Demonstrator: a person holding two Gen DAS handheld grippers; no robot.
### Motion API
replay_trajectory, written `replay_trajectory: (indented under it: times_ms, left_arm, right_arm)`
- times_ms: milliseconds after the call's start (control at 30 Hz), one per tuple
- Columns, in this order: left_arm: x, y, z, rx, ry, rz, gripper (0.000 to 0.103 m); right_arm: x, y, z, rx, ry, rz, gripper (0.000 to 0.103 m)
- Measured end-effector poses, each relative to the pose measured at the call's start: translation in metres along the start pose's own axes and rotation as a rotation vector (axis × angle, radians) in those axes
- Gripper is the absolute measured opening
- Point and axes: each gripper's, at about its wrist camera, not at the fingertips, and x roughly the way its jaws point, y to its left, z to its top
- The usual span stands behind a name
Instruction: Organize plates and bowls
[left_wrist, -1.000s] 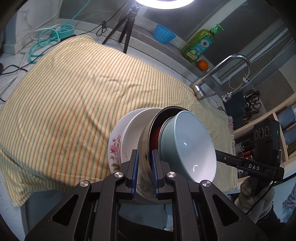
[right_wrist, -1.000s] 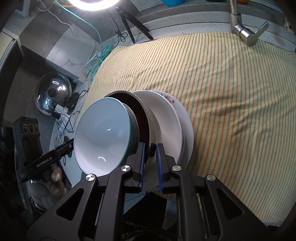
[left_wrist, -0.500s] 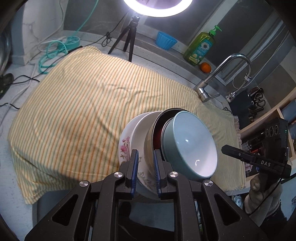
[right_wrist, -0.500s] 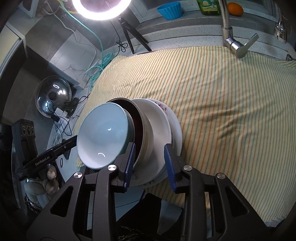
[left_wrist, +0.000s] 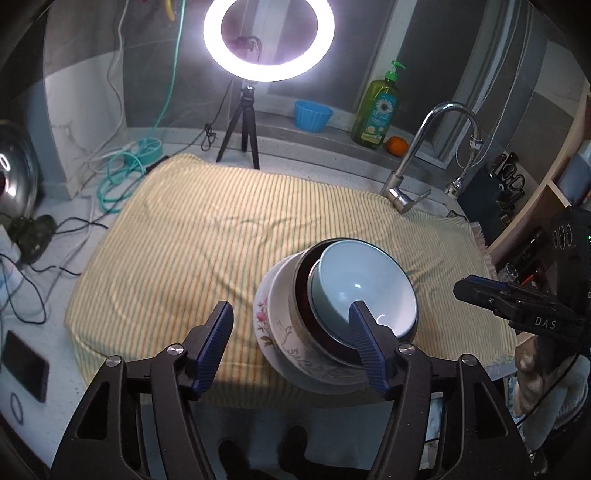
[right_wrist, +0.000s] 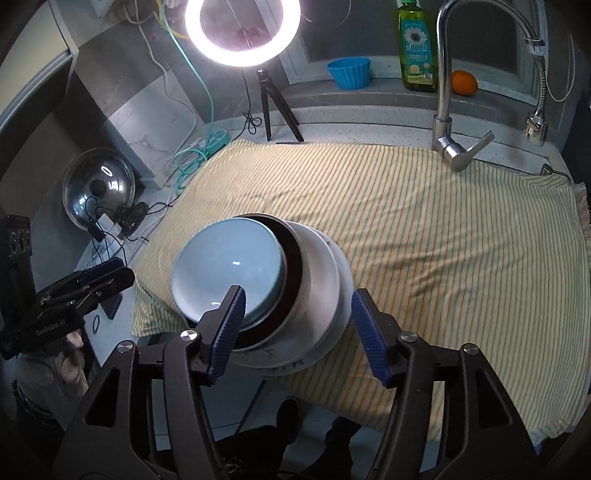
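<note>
Nested on striped cloth (left_wrist: 192, 236): pale-blue bowl (left_wrist: 364, 291) in dark bowl (left_wrist: 303, 291), white bowl (left_wrist: 282, 295), floral plate (left_wrist: 263, 314). Both hand-held grippers (left_wrist: 291, 325) (right_wrist: 297, 317) opening, gripping nothing.

Under the pale blue bowl (left_wrist: 364, 291), the dark bowl (left_wrist: 302, 295), white plate (right_wrist: 325, 269) and flowered plate (left_wrist: 273, 332) show only as crescents; how they nest is hidden. Beyond the bowl, the striped cloth (left_wrist: 221, 236) hides whatever lies beneath it. Left of the bowl, the steel lid (left_wrist: 14, 177) is cut by the frame edge.
</note>
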Motion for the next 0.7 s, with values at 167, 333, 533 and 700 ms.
replay_trajectory:
  times_ms: [167, 333, 533, 700]
  left_arm:
    - [-0.007, 0.004, -0.001, 0.020, -0.005, 0.021, 0.070]
    - [-0.012, 0.005, -0.005, 0.036, -0.026, 0.041, 0.071]
    - [-0.015, 0.006, -0.010, 0.055, -0.038, 0.069, 0.072]
    - [-0.014, 0.006, -0.014, 0.050, -0.023, 0.071, 0.072]
  right_arm:
    - [-0.005, 0.016, -0.008, 0.001, -0.039, -0.033, 0.074]
    - [-0.010, 0.024, -0.015, 0.008, -0.061, -0.076, 0.080]
    - [-0.023, 0.033, -0.021, 0.016, -0.114, -0.130, 0.089]
    - [-0.032, 0.038, -0.028, 0.016, -0.152, -0.181, 0.092]
